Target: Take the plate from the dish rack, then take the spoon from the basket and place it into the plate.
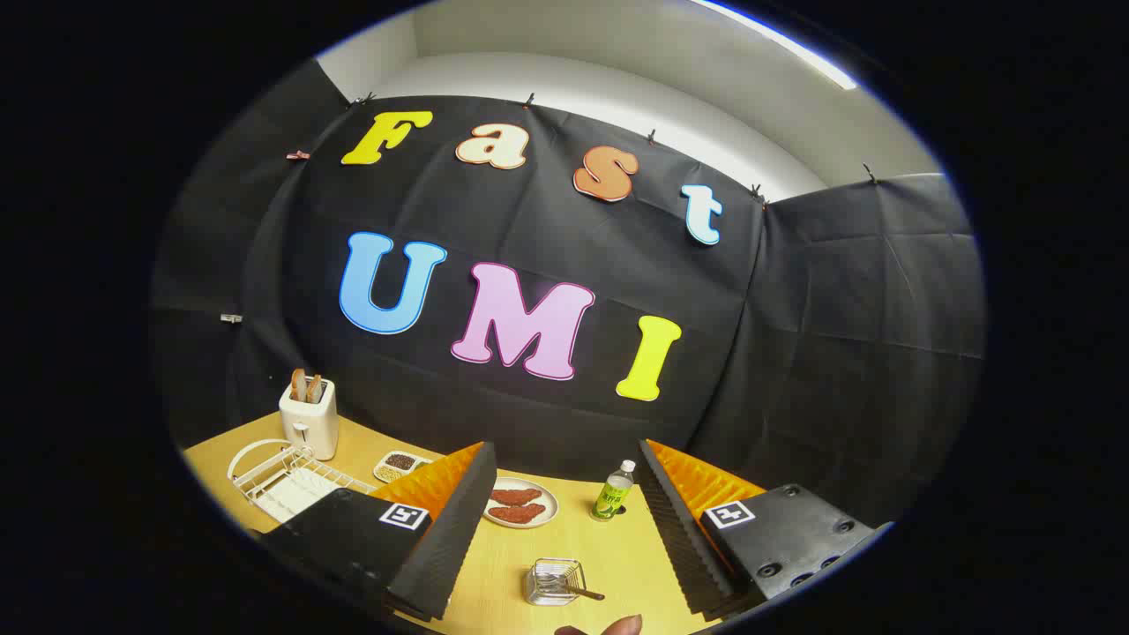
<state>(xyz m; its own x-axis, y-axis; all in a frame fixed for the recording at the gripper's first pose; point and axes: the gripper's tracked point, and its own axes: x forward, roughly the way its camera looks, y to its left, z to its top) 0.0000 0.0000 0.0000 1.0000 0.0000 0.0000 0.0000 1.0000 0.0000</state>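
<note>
My gripper (563,446) is held above the wooden table (503,564) and is open, with nothing between its orange-backed fingers (459,520). Between the fingers and close in stands a small wire mesh basket (552,582). The spoon's (586,593) handle sticks out of it to the right. The white wire dish rack (280,481) sits off to the left, beyond the left finger. Something flat and white lies in it; I cannot tell if it is the plate. A white plate (520,504) holding two reddish-brown slices lies just ahead, by the left fingertip.
A white toaster (310,421) with toast stands behind the rack. A small tray of beans (399,464) lies next to it. A green-labelled bottle (613,492) stands near the right finger. A person's fingertip (619,625) shows just below the basket.
</note>
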